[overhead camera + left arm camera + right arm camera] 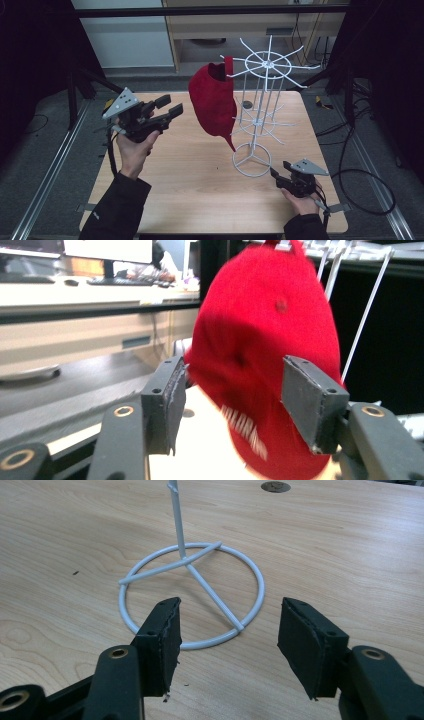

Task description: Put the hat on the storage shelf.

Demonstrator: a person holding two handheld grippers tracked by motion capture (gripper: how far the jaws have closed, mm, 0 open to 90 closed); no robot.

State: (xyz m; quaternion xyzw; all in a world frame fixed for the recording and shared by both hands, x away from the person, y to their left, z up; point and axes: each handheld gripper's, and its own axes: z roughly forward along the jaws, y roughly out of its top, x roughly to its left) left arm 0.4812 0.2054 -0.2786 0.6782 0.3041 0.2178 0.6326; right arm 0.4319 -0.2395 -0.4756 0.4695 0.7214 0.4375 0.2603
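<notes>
From the high view, a red baseball cap (214,100) hung by its rear strap from an upper arm of a white wire display rack (260,107) standing on the wooden table (190,175). The left gripper (167,107) was held raised beside the cap, apart from it, jaws spread and empty. The right gripper (274,173) rested low on the table just beside the rack's ring base, jaws also released. In the left gripper view, the cap (265,355) sat ahead between the open jaws, blurred, with white lettering on its lower part and the rack's wires (367,310) behind it; no contact was evident. In the right gripper view, the ring base (192,595) lay on the table directly ahead of the parted jaws, its upright stem rising from the centre. In my judgement, the step in hand concerned the cap on its hook. Done well, the right gripper would steady the base first, since the light rack looked liable to tip, while the left took the cap's crown squarely.
</notes>
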